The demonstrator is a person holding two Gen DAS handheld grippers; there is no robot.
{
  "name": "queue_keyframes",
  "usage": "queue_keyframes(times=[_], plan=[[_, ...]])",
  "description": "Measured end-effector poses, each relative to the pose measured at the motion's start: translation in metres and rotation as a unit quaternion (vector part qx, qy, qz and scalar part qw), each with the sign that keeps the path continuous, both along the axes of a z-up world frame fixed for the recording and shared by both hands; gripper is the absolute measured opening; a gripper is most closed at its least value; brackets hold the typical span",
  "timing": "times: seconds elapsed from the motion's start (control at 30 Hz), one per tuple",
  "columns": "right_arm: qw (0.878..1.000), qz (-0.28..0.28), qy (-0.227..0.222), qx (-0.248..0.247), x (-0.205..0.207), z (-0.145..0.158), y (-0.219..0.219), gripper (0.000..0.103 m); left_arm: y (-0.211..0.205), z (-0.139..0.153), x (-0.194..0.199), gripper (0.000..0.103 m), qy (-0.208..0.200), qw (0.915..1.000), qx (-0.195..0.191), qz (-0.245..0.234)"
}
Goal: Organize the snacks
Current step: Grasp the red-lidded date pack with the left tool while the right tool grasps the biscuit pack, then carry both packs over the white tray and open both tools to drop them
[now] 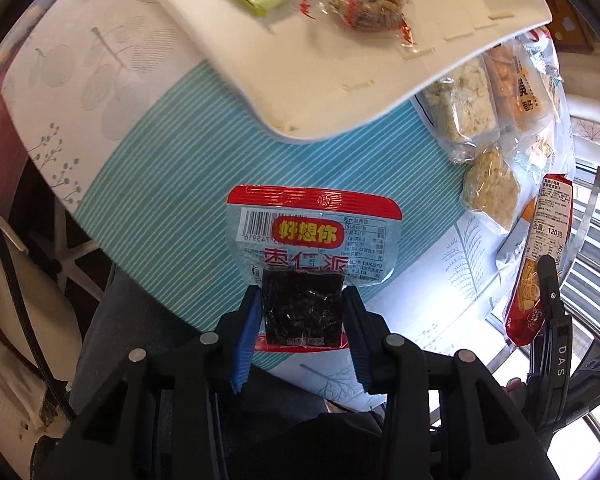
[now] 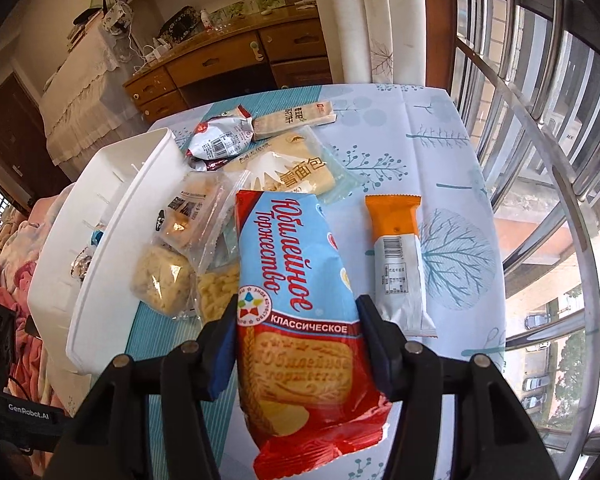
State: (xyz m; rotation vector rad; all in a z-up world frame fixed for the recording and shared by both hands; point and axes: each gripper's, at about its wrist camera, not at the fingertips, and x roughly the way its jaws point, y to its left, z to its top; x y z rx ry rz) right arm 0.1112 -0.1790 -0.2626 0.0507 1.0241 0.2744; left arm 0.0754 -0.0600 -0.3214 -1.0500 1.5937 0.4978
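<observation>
Here, in the left wrist view, the left hand-held gripper [image 1: 304,312] pinches a date snack packet [image 1: 312,240] above the table's near edge, the white bin [image 1: 340,92] lying open beyond. In the right wrist view, the right hand-held gripper [image 2: 298,344] clamps a biscuit pack [image 2: 300,300] lifted clear; the bin's rim [image 2: 112,248] stands left, unobstructed.

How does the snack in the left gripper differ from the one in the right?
The date snack packet is small and partly clear, showing dark filling; the biscuit pack is bigger, opaque, blue and red. The date packet bears Chinese print, the biscuit pack Cyrillic. Both are clamped between jaws above the table.
</observation>
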Motion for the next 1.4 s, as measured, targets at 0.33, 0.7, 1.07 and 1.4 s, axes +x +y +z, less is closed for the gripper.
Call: queue_keyframes(times=[0.33, 0.7, 1.07, 1.4], plan=[[0.999, 0.005, -0.030, 0.013, -0.012, 0.033, 0.016, 0.056, 0.050, 0.042, -0.062, 0.039, -0.015, 0.9992, -0.001, 0.036], [0.997, 0.011, -0.060, 0.039, -0.020, 0.063, 0.058, 0.056, 0.103, 0.095, -0.087, 0.039, -0.030, 0.9989, 0.027, 0.026], [0.996, 0.008, -0.076, 0.056, -0.027, 0.077, 0.117, 0.056, 0.158, 0.155, -0.069, 0.039, -0.108, 0.9928, 0.051, -0.007], [0.995, -0.010, -0.084, 0.051, -0.033, 0.081, 0.166, 0.056, 0.210, 0.193, -0.034, 0.039, -0.184, 0.9785, 0.069, -0.064]])
